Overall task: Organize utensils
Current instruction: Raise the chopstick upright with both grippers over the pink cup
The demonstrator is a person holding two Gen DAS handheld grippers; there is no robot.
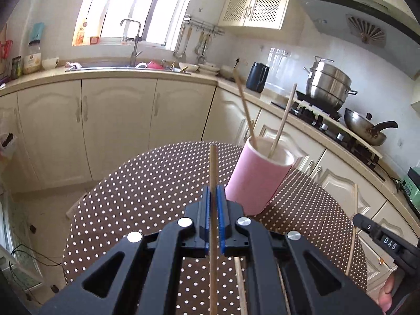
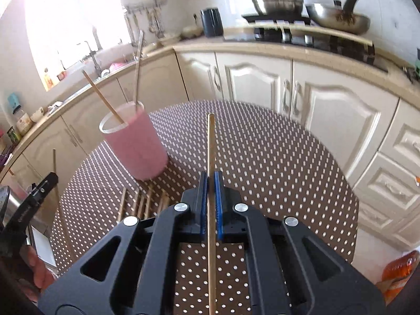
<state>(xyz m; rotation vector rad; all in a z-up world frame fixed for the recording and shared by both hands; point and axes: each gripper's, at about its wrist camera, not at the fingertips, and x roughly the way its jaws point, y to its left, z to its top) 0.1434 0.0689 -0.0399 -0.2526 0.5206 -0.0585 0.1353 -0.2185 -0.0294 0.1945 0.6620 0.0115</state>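
Left gripper [image 1: 213, 191]: jaws clamped on a wooden chopstick [image 1: 213, 210] that runs straight out between the blue pads [image 1: 207, 210], above the table. Right gripper [image 2: 210, 181]: likewise clenched on its own chopstick [image 2: 211, 197], pointing forward over the dotted brown tablecloth [image 2: 262, 162]. Loose chopsticks [image 2: 143, 202]: several lying side by side on the cloth just in front of the cup, seen clearly only in the right wrist view; the left wrist view shows only one or two beneath the gripper body. Pink cup [image 1: 258, 176]: upright on the table, two chopsticks [image 1: 282, 123] leaning inside it, visible in both views. Farther off, the left view alone shows the sink tap [image 1: 134, 42] under the window; both views show the steel pot [image 1: 328, 84] and wok [image 1: 365, 128] on the stove.
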